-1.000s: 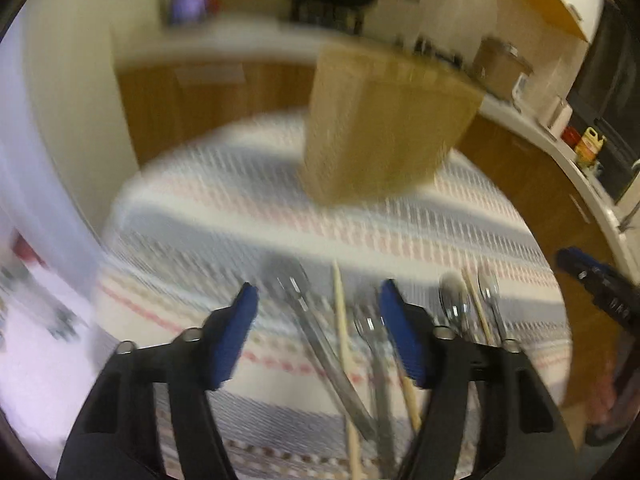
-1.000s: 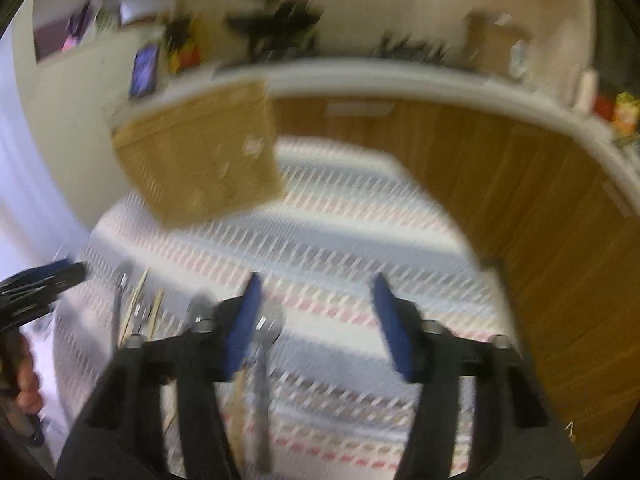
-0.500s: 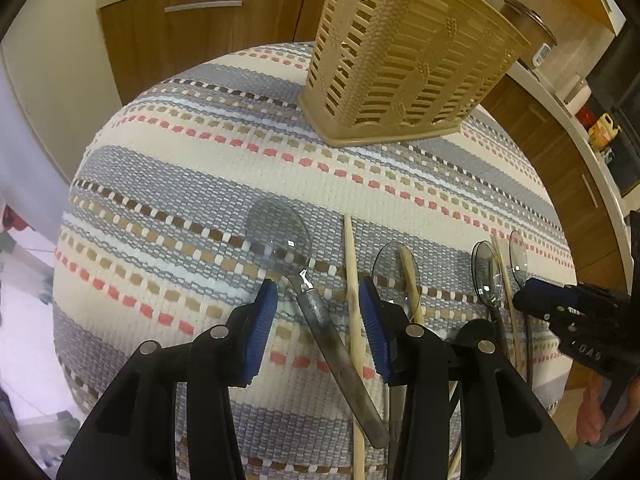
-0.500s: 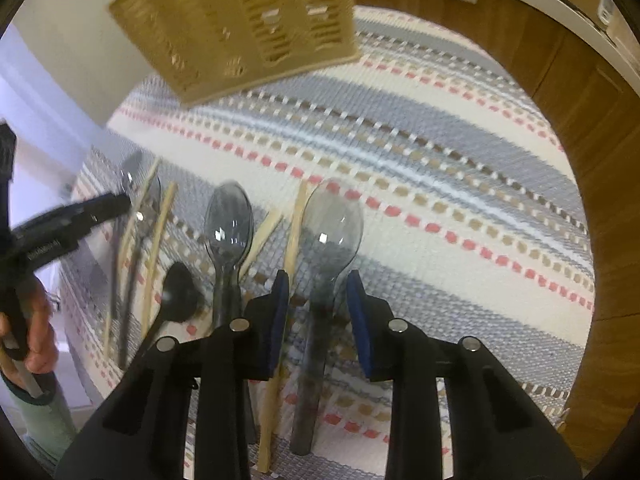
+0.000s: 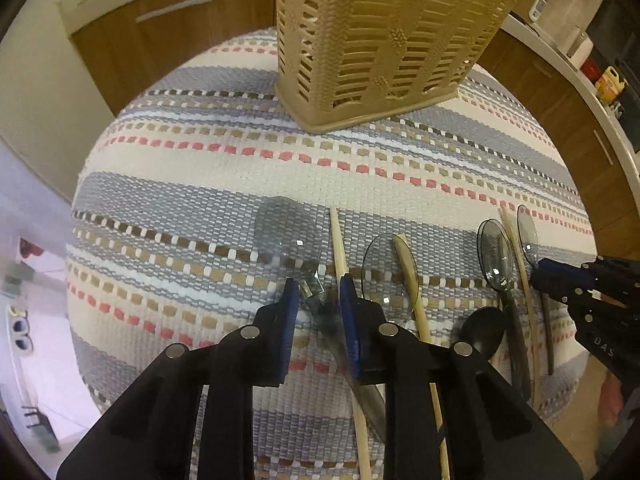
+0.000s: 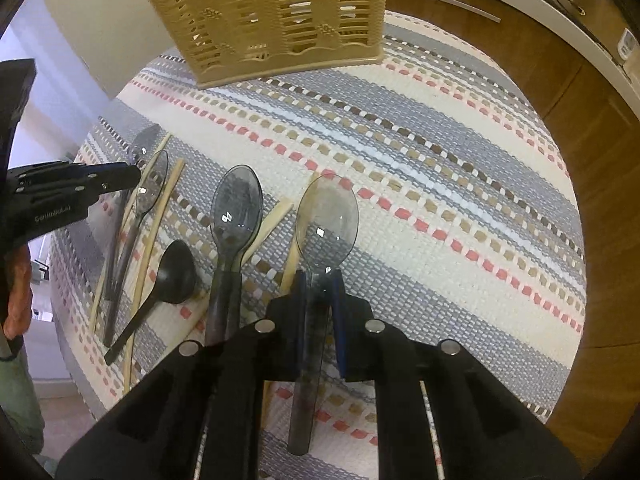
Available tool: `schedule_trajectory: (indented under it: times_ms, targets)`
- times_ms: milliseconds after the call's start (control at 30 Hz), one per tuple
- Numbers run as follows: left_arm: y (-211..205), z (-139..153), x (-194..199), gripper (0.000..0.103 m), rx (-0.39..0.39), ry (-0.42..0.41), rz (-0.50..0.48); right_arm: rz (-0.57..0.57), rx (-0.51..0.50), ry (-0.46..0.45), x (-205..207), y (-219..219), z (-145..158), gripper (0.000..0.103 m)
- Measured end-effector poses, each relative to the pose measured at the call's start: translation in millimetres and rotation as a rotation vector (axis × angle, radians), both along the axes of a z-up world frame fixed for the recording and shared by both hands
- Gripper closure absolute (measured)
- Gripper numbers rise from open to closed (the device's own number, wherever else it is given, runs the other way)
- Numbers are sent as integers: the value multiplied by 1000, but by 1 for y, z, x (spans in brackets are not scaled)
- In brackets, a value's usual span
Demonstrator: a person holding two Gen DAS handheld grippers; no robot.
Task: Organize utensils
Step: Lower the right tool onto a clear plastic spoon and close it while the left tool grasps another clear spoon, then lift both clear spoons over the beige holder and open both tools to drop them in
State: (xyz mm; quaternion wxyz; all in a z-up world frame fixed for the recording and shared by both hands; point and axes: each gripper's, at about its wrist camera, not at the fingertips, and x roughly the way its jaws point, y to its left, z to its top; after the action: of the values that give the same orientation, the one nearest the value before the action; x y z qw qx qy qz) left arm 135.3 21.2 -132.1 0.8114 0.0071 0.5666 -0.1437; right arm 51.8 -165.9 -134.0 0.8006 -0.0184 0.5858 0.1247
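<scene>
A row of clear grey plastic spoons and wooden sticks lies on a striped cloth. My left gripper (image 5: 318, 288) straddles the neck of the leftmost clear spoon (image 5: 286, 232), its jaws narrowed close around the handle. My right gripper (image 6: 320, 284) is shut on the handle of the rightmost clear spoon (image 6: 328, 220), which still lies on the cloth. A beige slatted utensil basket (image 5: 384, 36) stands at the far side and also shows in the right wrist view (image 6: 272, 12).
Between the grippers lie more clear spoons (image 6: 236, 208), a small black spoon (image 6: 172, 272) and wooden sticks (image 5: 408, 276). The cloth-covered table's (image 6: 460, 184) edge drops to wooden cabinets (image 6: 580, 92) on the right.
Both grippers have moved down and forward onto the spoons. Both pairs of jaws have narrowed, the right one closing onto its spoon handle.
</scene>
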Motion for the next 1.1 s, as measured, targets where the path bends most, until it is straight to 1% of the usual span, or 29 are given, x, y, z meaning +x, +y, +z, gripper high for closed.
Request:
schedule_trajectory:
  times_ms: [67, 200, 267, 333, 433, 500, 533, 633, 700, 733, 833, 900, 933, 967, 1033, 1067, 1100]
  targets:
    - [2, -1, 4, 81, -9, 16, -11, 9, 9, 8, -1, -7, 1, 93]
    - [2, -1, 5, 82, 6, 9, -19, 24, 10, 9, -1, -7, 2, 93]
    - [5, 0, 4, 90, -10, 4, -16, 29, 13, 0, -3, -7, 4, 93]
    - [7, 0, 3, 93, -22, -6, -6, 34, 38, -32, -5, -7, 9, 93]
    - [16, -3, -1, 93, -78, -57, -1, 36, 67, -108, -12, -9, 22, 93]
    - [25, -2, -6, 93, -167, -79, 4, 36, 102, -156, -17, -13, 31, 93]
    - [31, 1, -9, 93, -209, -107, 13, 34, 114, -177, -18, -14, 35, 93]
    - [42, 14, -15, 93, -280, -179, 26, 32, 164, -249, -22, -20, 51, 93]
    - [48, 32, -20, 93, -338, -259, 32, 31, 207, -315, -22, -23, 67, 93]
    - [50, 46, -23, 93, -361, -319, 33, 29, 220, -343, -22, -22, 75, 93]
    - [50, 81, -28, 93, -370, -450, 49, 28, 291, -447, -17, -25, 104, 93]
    - [49, 111, -28, 93, -401, -566, 66, 23, 322, -535, -12, -27, 125, 93]
    - [48, 121, -31, 93, -404, -607, 75, 12, 326, -579, -10, -27, 134, 93]
    - [46, 137, -28, 93, -409, -668, 91, -3, 325, -639, -5, -28, 146, 93]
    - [41, 161, -24, 93, -412, -770, 124, -25, 328, -723, 9, -25, 165, 93]
    - [38, 177, -18, 93, -418, -834, 144, -44, 332, -759, 17, -26, 172, 93]
    - [36, 183, -13, 93, -420, -864, 155, -69, 345, -804, 31, -29, 183, 93]
